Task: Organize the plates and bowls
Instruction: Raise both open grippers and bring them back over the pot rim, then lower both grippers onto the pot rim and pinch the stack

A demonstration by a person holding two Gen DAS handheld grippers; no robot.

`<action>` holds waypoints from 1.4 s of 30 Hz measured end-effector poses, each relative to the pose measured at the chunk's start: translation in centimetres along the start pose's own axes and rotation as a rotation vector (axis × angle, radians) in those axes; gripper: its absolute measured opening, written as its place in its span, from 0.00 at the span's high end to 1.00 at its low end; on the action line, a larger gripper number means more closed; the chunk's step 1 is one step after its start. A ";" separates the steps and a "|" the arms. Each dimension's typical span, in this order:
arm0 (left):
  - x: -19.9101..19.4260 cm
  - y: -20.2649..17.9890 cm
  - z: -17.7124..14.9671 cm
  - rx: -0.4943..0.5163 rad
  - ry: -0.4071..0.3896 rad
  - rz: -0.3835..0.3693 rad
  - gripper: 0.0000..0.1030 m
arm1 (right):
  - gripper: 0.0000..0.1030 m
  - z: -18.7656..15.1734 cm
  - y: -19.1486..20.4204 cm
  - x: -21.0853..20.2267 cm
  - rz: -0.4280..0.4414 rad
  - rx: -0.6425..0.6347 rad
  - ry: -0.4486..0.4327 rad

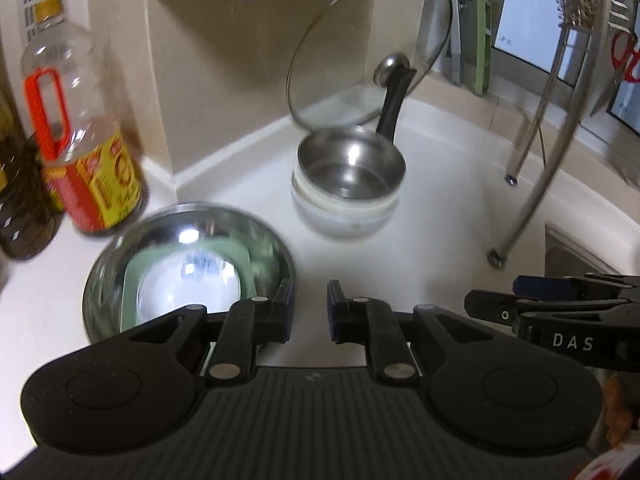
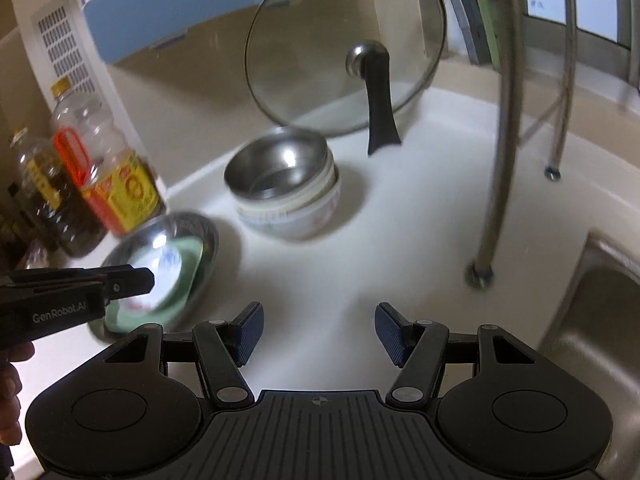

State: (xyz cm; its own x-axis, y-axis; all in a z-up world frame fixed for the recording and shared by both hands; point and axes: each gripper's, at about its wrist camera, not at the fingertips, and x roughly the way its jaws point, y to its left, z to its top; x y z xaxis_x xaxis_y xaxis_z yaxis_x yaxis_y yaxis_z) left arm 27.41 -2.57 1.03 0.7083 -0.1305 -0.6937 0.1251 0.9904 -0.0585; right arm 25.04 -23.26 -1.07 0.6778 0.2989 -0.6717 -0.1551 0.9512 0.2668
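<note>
A shallow steel dish (image 1: 100, 292) lies on the white counter at the near left, with a pale green plate (image 1: 132, 280) and a white one inside it. Further back a steel bowl (image 1: 348, 168) sits nested on top of stacked white bowls (image 1: 344, 220). My left gripper (image 1: 310, 310) hovers just right of the steel dish, its jaws a narrow gap apart with nothing between them. My right gripper (image 2: 318, 332) stands open and empty over bare counter, in front of the bowl stack (image 2: 288, 200). The left gripper (image 2: 146, 280) shows side-on above the steel dish (image 2: 204, 248).
A glass lid (image 1: 360, 40) with a black handle leans in the back corner behind the bowls. Oil bottles (image 1: 84, 152) stand at the left. Steel rack legs (image 1: 536, 184) rise on the right, and a sink (image 2: 600, 320) opens at the near right.
</note>
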 end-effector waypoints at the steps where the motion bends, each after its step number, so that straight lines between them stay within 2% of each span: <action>1: 0.4 0.2 0.6 0.002 -0.004 -0.003 0.86 | 0.40 0.6 0.0 0.3 -0.005 0.001 -0.007; 10: 4.8 0.6 5.7 0.015 -0.041 -0.058 0.85 | 0.40 6.0 0.4 3.7 -0.037 0.001 -0.077; 13: 6.6 0.9 7.3 0.011 -0.035 -0.067 0.80 | 0.40 7.6 0.5 5.0 -0.050 -0.003 -0.086; 15: 7.7 1.1 8.1 0.010 -0.028 -0.073 0.77 | 0.40 8.6 0.3 6.1 -0.056 0.001 -0.078; 22: 11.6 1.6 9.8 0.011 0.032 -0.088 0.76 | 0.40 10.6 -0.5 9.9 -0.055 0.030 -0.029; 32: 15.4 1.2 10.4 0.024 0.078 -0.072 0.76 | 0.40 11.0 -0.8 14.2 -0.086 0.024 0.030; 34: 15.9 1.2 10.4 0.027 0.086 -0.071 0.76 | 0.44 11.0 -0.7 14.8 -0.093 0.018 0.036; 36: 16.2 1.2 10.4 0.027 0.097 -0.071 0.76 | 0.59 10.9 -0.8 15.3 -0.098 0.019 0.043; 42: 16.8 1.0 10.5 0.035 0.098 -0.063 0.77 | 0.71 10.8 -1.0 16.2 -0.108 0.029 0.062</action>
State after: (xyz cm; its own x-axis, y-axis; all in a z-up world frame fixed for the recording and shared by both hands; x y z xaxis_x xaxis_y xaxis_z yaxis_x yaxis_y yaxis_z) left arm 46.73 -4.22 -3.21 0.6275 -0.1856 -0.7562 0.1923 0.9780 -0.0805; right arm 44.01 -20.22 -4.76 0.6432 0.1994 -0.7392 -0.0617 0.9758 0.2096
